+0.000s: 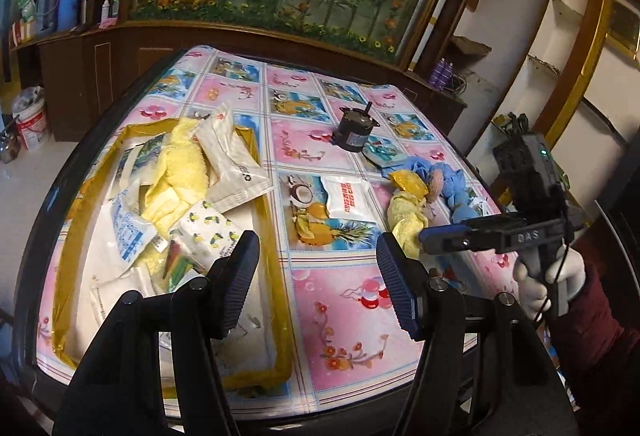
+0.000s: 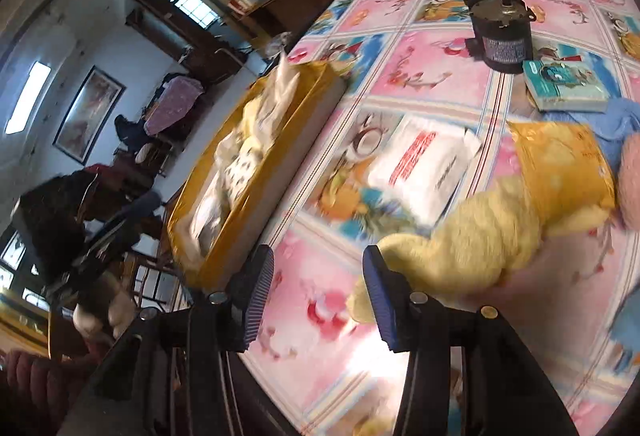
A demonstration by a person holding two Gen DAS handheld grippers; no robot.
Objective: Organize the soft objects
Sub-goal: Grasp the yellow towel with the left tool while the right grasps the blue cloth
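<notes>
A gold-rimmed tray (image 1: 256, 152) on the left of the table holds white packets, a lemon-print tissue pack (image 1: 208, 232) and a yellow towel (image 1: 180, 164). My left gripper (image 1: 316, 276) hovers open over the tray's right rim, nothing between its fingers. To the right lie a white packet with red print (image 1: 346, 194), a yellow plush (image 1: 406, 220) and a blue cloth (image 1: 452, 188). My right gripper (image 1: 428, 240) points at the plush. In the right wrist view this gripper (image 2: 318, 288) is open and empty, with the yellow plush (image 2: 492, 232) against the outside of its right finger.
A black motor (image 1: 352, 132) and a teal box (image 1: 384, 154) stand at the back of the flowered tablecloth (image 1: 344, 300). A gloved hand (image 1: 548, 276) holds the right gripper. Dark wooden cabinets (image 1: 100, 60) stand behind the table.
</notes>
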